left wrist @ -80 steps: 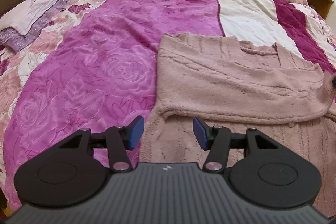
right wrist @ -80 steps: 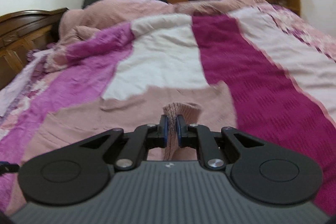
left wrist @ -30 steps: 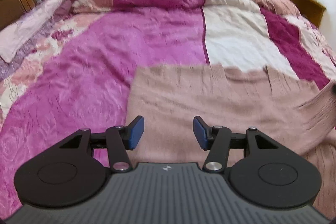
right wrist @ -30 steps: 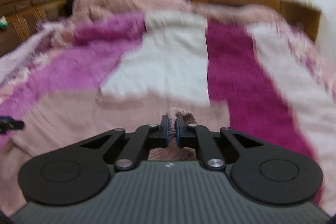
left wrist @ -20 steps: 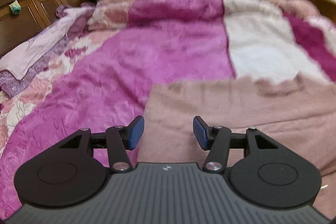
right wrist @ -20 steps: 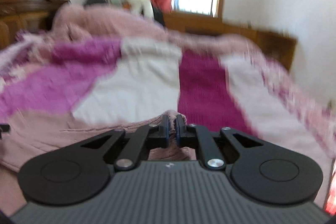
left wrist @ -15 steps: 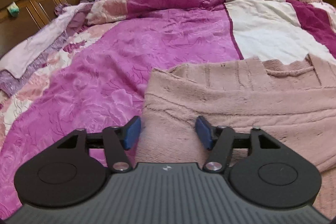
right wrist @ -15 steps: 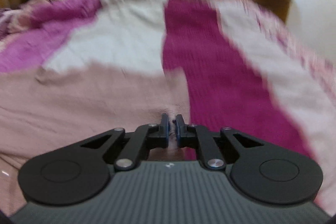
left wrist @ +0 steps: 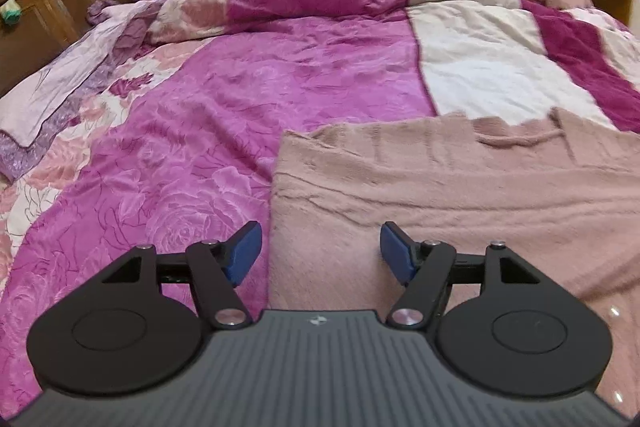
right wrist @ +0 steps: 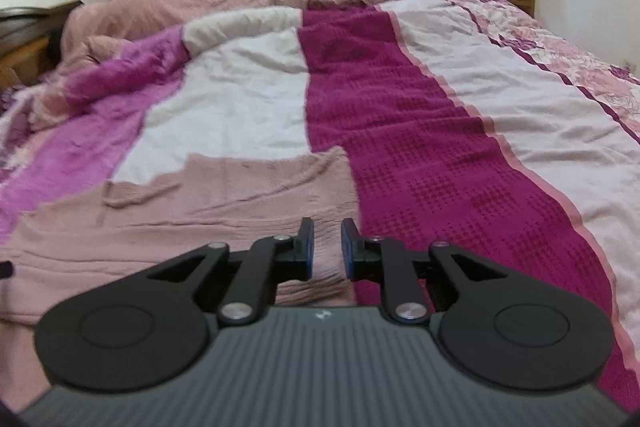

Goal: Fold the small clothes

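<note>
Soft pink knit sweater, half folded on the bed.
Left wrist: the left claw point(left wrist: 320, 251) is opening, nothing between its pads, above the sweater point(left wrist: 460, 195); limp, fuzzy, light, so pinch its edge.
Right wrist: the right claw point(right wrist: 327, 249) is opening just over the sweater's point(right wrist: 224, 199) right edge, nothing gripped.

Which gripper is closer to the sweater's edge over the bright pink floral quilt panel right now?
Left. The left gripper hovers right at that edge of the pink sweater, jaws opening, nothing between them. The right gripper is at the opposite edge, beside the magenta stripe, jaws opening.
</note>
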Demonstrator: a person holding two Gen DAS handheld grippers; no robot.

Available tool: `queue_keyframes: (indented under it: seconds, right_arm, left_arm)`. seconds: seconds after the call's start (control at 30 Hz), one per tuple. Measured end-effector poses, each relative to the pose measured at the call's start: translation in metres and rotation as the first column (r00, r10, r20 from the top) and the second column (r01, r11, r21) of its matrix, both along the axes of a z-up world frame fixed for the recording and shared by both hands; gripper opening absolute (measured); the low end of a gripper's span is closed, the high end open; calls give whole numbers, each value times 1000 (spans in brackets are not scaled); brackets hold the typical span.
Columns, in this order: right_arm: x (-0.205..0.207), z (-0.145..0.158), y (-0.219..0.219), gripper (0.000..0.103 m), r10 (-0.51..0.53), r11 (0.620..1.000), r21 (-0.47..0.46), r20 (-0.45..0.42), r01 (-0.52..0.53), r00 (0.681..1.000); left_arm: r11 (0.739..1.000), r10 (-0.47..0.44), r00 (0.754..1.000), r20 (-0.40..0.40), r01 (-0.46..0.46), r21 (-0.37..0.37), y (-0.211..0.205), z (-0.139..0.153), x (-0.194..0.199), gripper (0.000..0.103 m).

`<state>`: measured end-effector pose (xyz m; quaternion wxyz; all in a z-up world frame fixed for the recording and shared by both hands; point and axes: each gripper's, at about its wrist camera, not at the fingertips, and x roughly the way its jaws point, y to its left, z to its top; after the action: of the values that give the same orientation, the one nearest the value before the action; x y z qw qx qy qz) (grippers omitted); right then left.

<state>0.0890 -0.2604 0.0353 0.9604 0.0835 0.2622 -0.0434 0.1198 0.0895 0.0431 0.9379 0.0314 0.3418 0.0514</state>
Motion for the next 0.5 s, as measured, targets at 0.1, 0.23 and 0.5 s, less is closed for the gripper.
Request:
queue_keyframes:
  seconds: [0.1,0.23,0.5]
  right_arm:
    - [-9,-2,9,18,52,999,15,6,-52,999]
    - [-3,-21,16,18,51,999,19,-56,-50,997]
    - [-2,-39,12,18,33,997,68,-65,-29,997]
  left_arm:
    - [999,-38,999,-6,38,-5,-6,3,-13,72]
    - [999,-32,999,-15,32,24,-11,-5,-18,72]
    - [998,20,999,-50,-23,-56,3,-15,-10,73]
